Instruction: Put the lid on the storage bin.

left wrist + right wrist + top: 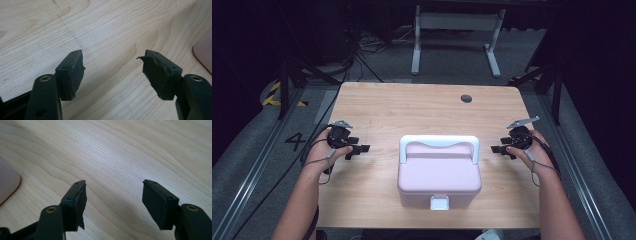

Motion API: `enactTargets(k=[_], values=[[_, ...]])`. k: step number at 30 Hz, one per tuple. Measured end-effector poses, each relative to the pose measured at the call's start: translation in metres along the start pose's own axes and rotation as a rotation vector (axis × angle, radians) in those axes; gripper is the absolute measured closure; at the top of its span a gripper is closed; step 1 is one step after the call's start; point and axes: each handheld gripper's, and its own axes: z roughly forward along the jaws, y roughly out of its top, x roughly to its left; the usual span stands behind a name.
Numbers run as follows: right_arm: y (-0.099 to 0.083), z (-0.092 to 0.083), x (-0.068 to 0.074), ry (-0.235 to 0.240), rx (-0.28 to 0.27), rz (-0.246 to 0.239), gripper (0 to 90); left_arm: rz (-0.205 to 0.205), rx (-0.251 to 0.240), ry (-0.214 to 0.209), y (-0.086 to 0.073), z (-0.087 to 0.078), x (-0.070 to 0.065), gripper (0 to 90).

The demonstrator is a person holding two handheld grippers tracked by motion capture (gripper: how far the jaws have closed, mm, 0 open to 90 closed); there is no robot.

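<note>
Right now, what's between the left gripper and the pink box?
Just bare wooden table between the left gripper and the pink box, seen in the high view.

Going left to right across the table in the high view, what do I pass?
Left hand → left gripper → pink box → right gripper → right hand.

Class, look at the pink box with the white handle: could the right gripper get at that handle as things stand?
Probably yes. The right gripper is open beside the pink box, and only bare table lies between it and the white handle.
</note>
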Motion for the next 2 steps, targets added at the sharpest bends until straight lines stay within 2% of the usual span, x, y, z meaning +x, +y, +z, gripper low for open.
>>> enactTargets(k=[2], values=[[-0.0005, 0.0012, 0.0, -0.001, 0.003, 0.004, 37.0, 0.014, -0.015, 0.004, 0.0004, -0.0011, -0.0006, 32.9]])
